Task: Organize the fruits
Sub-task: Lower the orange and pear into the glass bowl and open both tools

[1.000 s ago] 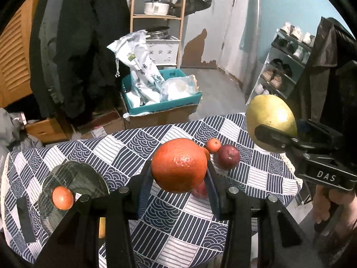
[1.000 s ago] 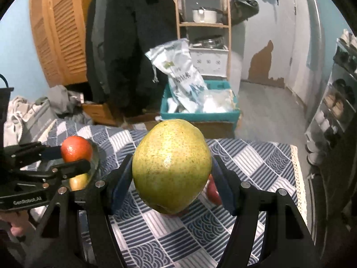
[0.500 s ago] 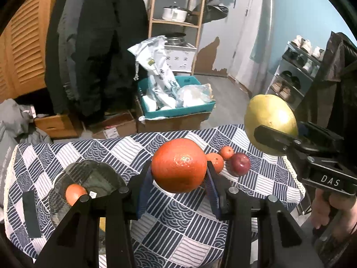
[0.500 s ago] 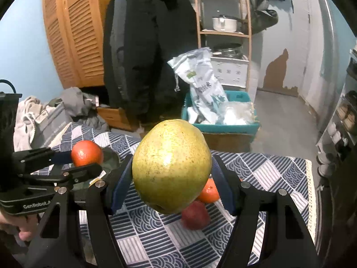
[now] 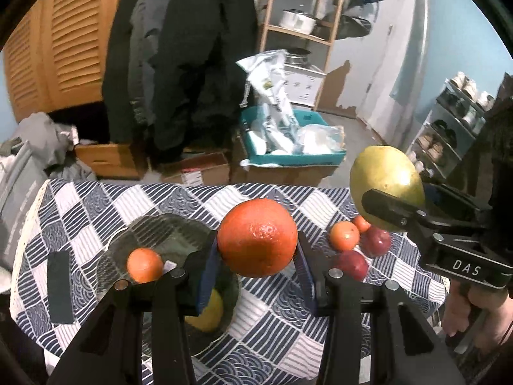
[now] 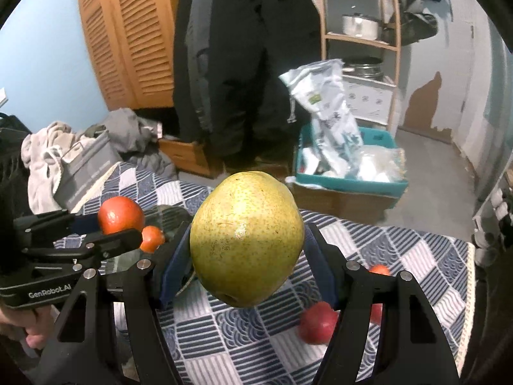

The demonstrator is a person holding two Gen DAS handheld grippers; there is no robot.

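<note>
Left gripper (image 5: 258, 250) clamps the orange (image 5: 257, 236) between its pads, above the glass bowl (image 5: 179, 234). Right gripper (image 6: 247, 263) clamps the pear (image 6: 247, 239). Both look firm, round and smooth-skinned; grip at the widest middle.

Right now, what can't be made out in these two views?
- Yellow fruit in the glass bowl, left wrist view: mostly hidden behind the left claw.
- Red fruit, right wrist view: blurred; kind unclear.
- Far small orange, right wrist view: mostly hidden behind the right claw.

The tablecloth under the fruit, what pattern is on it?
The tablecloth is a navy-and-white patchwork of striped squares and wave-scale squares, clearest in the left wrist view.
</note>
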